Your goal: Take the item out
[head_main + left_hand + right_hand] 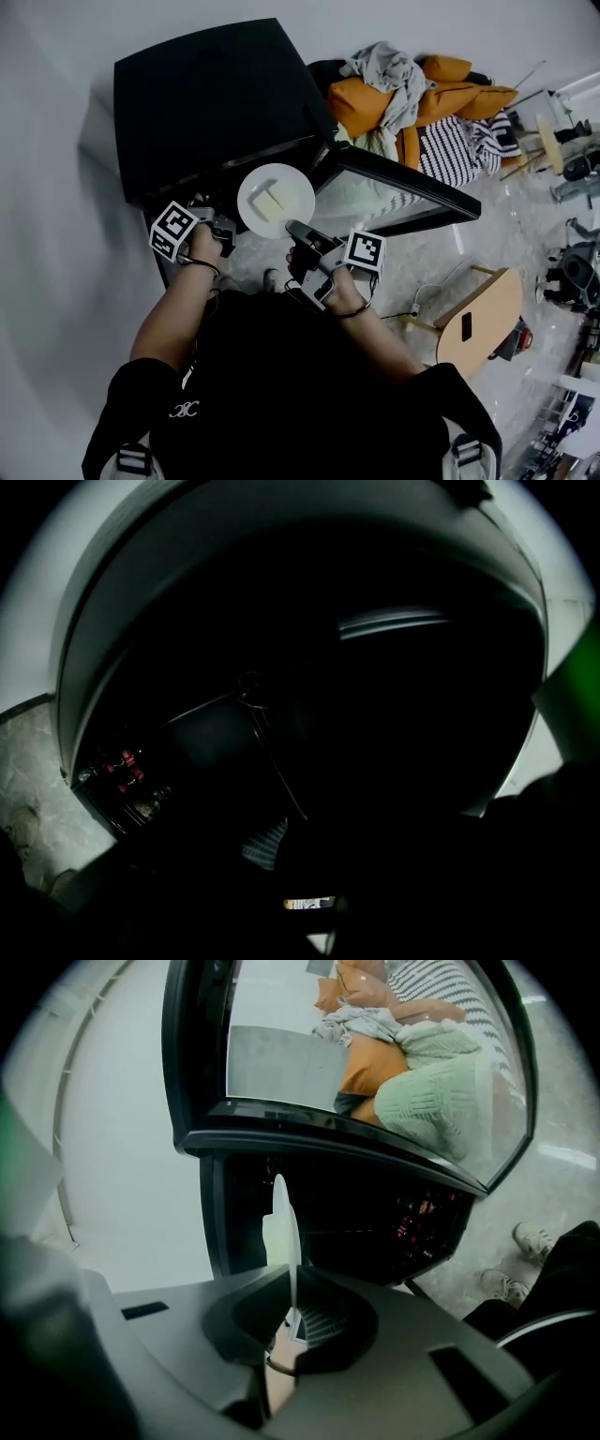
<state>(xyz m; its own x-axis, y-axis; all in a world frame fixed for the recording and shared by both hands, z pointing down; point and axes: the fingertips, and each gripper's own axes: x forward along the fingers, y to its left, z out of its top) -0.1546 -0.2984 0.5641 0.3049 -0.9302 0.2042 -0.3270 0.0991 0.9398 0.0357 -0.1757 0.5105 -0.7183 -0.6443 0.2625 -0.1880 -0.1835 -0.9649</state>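
A white plate (276,200) with a pale yellow block (270,202) on it hangs in front of the black oven (216,103), whose glass door (398,187) stands open to the right. My right gripper (298,232) is shut on the plate's near rim. In the right gripper view the plate (283,1241) stands edge-on between the jaws of my right gripper (292,1321), with the block (269,1234) on its left face. My left gripper (221,232) is at the oven's front left corner. The left gripper view is almost wholly dark, so its jaws do not show.
Behind the open door is a sofa with orange cushions (441,80), striped fabric and loose clothes. A wooden board (483,323) stands on the floor at the right. The dark oven cavity (375,1222) lies just ahead. Shoes (530,1239) stand on the pale floor.
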